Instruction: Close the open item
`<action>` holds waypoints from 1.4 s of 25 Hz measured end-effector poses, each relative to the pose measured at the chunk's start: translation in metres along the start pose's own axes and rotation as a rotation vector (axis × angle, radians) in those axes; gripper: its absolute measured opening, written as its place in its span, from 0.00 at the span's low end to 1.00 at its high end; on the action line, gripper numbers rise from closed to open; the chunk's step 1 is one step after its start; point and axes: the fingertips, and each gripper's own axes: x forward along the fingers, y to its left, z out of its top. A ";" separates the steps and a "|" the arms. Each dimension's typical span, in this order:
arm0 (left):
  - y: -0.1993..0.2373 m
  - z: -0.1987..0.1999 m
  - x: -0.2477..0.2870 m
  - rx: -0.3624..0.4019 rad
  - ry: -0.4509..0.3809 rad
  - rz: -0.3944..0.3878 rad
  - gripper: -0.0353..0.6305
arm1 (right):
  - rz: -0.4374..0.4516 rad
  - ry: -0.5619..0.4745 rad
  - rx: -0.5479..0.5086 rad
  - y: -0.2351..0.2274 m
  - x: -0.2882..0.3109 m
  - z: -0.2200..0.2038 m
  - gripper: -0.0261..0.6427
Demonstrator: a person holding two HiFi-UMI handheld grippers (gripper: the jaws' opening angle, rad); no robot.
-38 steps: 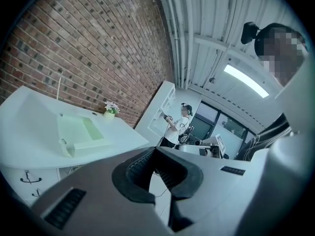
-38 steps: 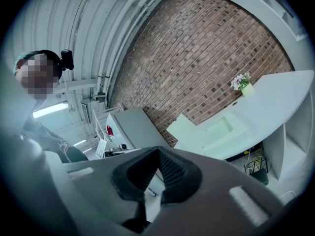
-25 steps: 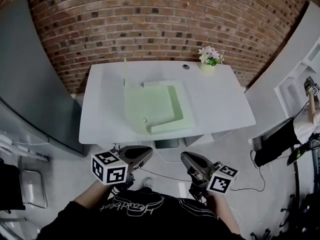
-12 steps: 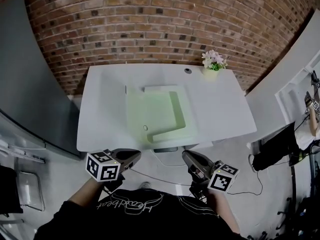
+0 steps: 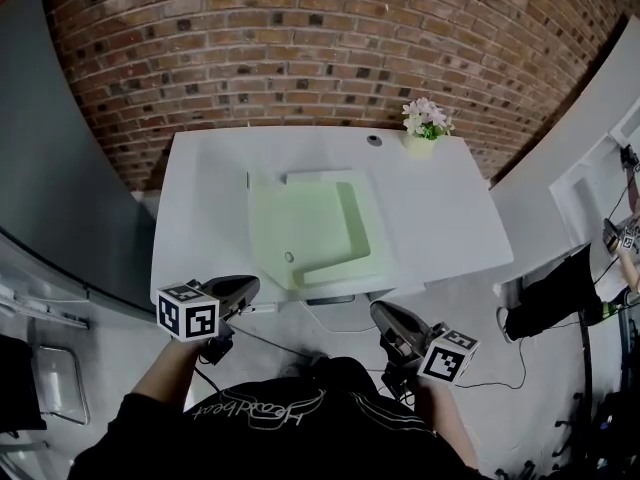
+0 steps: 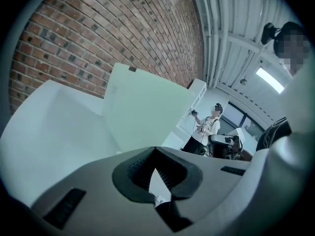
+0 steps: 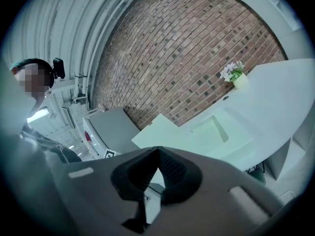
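Pale mint-green box on a white surface, against a red-brown brick wall lined with pale mortar. At the far right corner, pink-and-white flowers with green leaves in a pale yellow pot. The left claw and right claw are grey, each bearing black-and-white square markers.

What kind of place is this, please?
Probably an indoor office or studio workspace: a white desk stands against a brick wall, a small pot of flowers sits on it, and another person stands beside equipment nearby.
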 end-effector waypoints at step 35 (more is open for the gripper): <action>0.020 0.095 0.074 0.027 -0.045 0.011 0.06 | -0.121 0.064 0.082 -0.157 0.042 0.057 0.04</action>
